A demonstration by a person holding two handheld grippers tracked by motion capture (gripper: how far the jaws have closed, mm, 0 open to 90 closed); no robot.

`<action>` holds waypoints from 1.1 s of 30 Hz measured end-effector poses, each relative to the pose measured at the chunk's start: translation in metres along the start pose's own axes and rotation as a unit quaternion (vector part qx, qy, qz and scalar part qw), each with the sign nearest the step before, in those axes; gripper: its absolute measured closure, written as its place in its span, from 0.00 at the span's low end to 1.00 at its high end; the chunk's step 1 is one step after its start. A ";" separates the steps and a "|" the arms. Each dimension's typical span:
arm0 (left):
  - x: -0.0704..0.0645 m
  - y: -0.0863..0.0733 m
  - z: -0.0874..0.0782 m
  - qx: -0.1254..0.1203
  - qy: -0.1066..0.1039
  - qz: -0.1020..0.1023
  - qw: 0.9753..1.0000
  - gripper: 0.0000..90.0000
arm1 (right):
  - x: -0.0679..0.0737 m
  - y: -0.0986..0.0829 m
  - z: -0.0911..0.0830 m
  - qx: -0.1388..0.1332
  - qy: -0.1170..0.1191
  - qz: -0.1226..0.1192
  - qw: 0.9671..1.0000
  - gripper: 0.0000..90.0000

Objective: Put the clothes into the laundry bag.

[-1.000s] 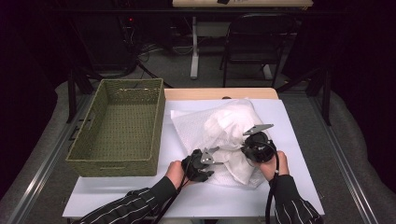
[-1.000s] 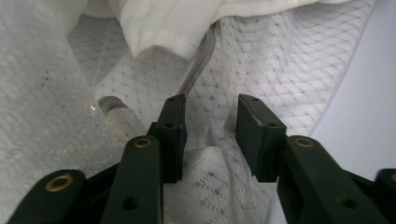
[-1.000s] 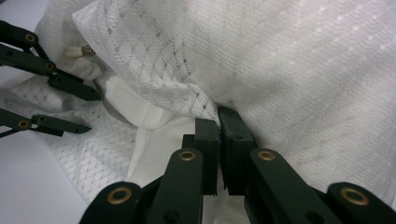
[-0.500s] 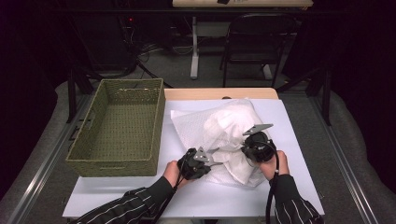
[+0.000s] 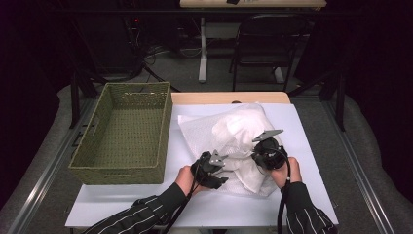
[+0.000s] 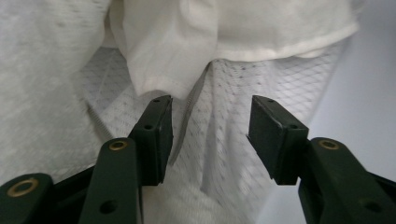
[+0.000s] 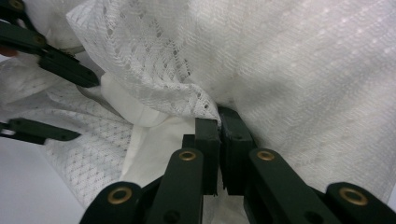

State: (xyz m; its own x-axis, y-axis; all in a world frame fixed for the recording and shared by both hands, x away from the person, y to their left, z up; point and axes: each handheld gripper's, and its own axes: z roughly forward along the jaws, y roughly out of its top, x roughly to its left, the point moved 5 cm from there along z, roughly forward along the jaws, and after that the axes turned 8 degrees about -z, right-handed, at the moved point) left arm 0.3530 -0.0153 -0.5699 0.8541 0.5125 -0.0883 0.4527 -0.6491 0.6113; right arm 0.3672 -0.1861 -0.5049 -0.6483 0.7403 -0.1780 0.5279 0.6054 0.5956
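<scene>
Dark sleeves (image 5: 146,217) with thin pale pinstripes; each black claw (image 6: 210,133) shows brass-ringed screws, seemingly a grey plate on top, black cable (image 5: 281,209).

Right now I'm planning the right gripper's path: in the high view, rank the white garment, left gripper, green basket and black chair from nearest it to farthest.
1. White garment: under the right gripper.
2. Left gripper: just to its left.
3. Green basket: far left on the table.
4. Black chair: beyond the table's far edge.

A green woven basket (image 5: 124,134) is sitting empty on the white table (image 5: 311,146), left side. Behind the table, a dark folding chair (image 5: 265,46) is standing on grey carpet (image 5: 180,73).
</scene>
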 end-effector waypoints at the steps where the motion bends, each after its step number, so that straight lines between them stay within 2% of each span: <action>1: 0.000 0.000 0.000 0.000 0.000 0.000 1.000 0.55 | 0.000 0.000 0.000 0.001 -0.001 0.000 1.000 0.97; 2: 0.001 -0.002 0.008 0.013 -0.008 0.000 1.000 0.57 | 0.001 0.000 0.000 0.000 -0.001 0.000 1.000 0.97; 4: 0.001 -0.004 0.011 0.017 -0.007 0.005 1.000 0.61 | 0.001 0.000 0.000 0.000 -0.001 0.001 1.000 0.97; 7: 0.001 -0.009 0.014 0.017 -0.018 0.010 1.000 0.78 | 0.001 -0.002 0.000 0.001 0.000 0.003 1.000 0.97; 8: 0.000 -0.010 0.014 0.017 -0.027 0.013 0.999 0.78 | 0.001 -0.002 0.000 0.002 0.001 0.003 1.000 0.97; 9: -0.002 -0.011 0.013 0.017 -0.034 0.013 0.999 0.90 | 0.001 -0.002 0.000 0.002 0.002 0.005 1.000 0.97; 11: -0.003 -0.012 0.011 0.016 -0.040 0.015 0.999 0.95 | 0.000 -0.002 0.000 0.001 0.002 0.005 1.000 0.97; 15: -0.008 -0.020 0.001 0.028 -0.077 0.014 0.997 0.96 | 0.001 -0.003 -0.003 0.001 0.004 0.002 1.000 0.97; 16: -0.008 -0.020 0.001 0.028 -0.077 0.014 0.997 0.96 | 0.002 -0.004 -0.004 0.001 0.004 0.003 1.000 0.97; 17: -0.013 -0.026 -0.004 0.043 -0.094 0.027 0.994 0.96 | 0.001 -0.004 -0.005 -0.001 0.002 0.002 1.000 0.97; 20: -0.018 -0.025 -0.008 0.045 -0.089 0.042 0.994 0.94 | 0.001 -0.004 -0.005 -0.001 0.003 0.003 1.000 0.97; 23: -0.019 -0.019 -0.007 0.038 -0.084 0.043 0.995 0.73 | 0.001 -0.004 -0.004 0.002 0.003 0.004 1.000 0.97; 24: -0.019 -0.014 -0.004 0.034 -0.077 0.038 0.996 0.73 | 0.001 -0.004 -0.004 0.002 0.003 0.003 1.000 0.97; 25: -0.020 -0.011 -0.001 0.031 -0.075 0.036 0.996 0.64 | 0.001 -0.003 -0.003 0.002 0.002 0.001 1.000 0.97; 26: -0.022 -0.005 0.005 0.026 -0.069 0.036 0.997 0.61 | 0.001 -0.003 -0.002 0.002 0.002 0.003 1.000 0.97; 28: -0.024 -0.001 0.012 0.021 -0.061 0.034 0.997 0.62 | 0.001 -0.004 -0.001 0.004 0.003 0.002 1.000 0.97; 29: -0.025 -0.001 0.016 0.020 -0.065 0.030 0.997 0.67 | 0.001 -0.004 -0.001 0.003 0.003 0.002 1.000 0.97; 30: -0.025 -0.002 0.019 0.025 -0.074 0.025 0.997 0.72 | 0.001 -0.004 -0.002 0.003 0.003 0.001 1.000 0.97; 31: -0.025 -0.002 0.019 0.025 -0.074 0.025 0.997 0.75 | 0.001 -0.004 -0.002 0.003 0.003 0.001 1.000 0.97; 33: -0.028 -0.005 0.020 0.024 -0.096 0.014 0.995 0.84 | 0.000 -0.005 -0.003 0.002 0.003 0.002 1.000 0.97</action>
State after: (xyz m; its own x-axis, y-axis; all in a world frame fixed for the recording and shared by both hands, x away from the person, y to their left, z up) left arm 0.3318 -0.0378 -0.5866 0.8978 0.3801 -0.2224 0.4354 -0.6902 0.5780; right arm 0.3633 -0.1900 -0.5056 -0.6496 0.7407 -0.1713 0.5324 0.6041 0.5930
